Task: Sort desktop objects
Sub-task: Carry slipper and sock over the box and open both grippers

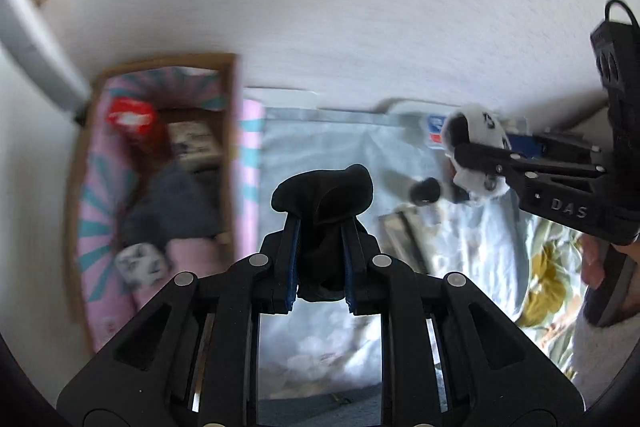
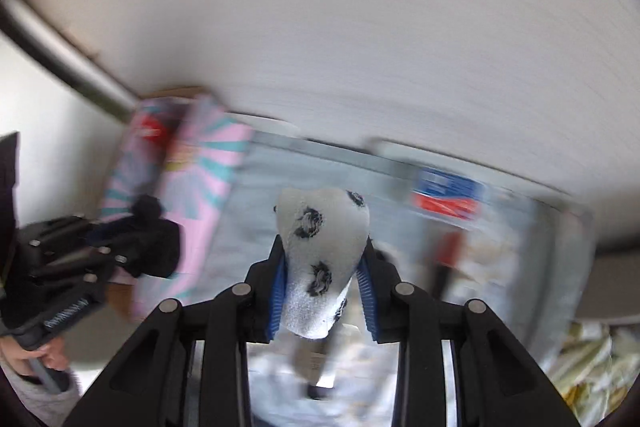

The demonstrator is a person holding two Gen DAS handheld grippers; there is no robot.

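My left gripper [image 1: 320,227] is shut on a black sock [image 1: 326,199], held in the air beside an open cardboard box [image 1: 230,131] with a pink and teal lining. The box holds a red packet [image 1: 130,117], a dark cloth [image 1: 176,211] and a white patterned sock [image 1: 140,263]. My right gripper [image 2: 322,259] is shut on a white sock with black spots [image 2: 320,247], also held up. That gripper and sock show at the right of the left wrist view [image 1: 476,151]. The left gripper with the black sock shows at the left of the right wrist view [image 2: 148,239].
A pale blue bedspread [image 1: 320,147] lies below. On it are a blue and red package [image 2: 448,195], a red-capped marker [image 2: 450,259] and a flat silver item [image 1: 404,239]. A white wall [image 1: 320,7] stands behind. Floral fabric [image 1: 548,275] lies at the right.
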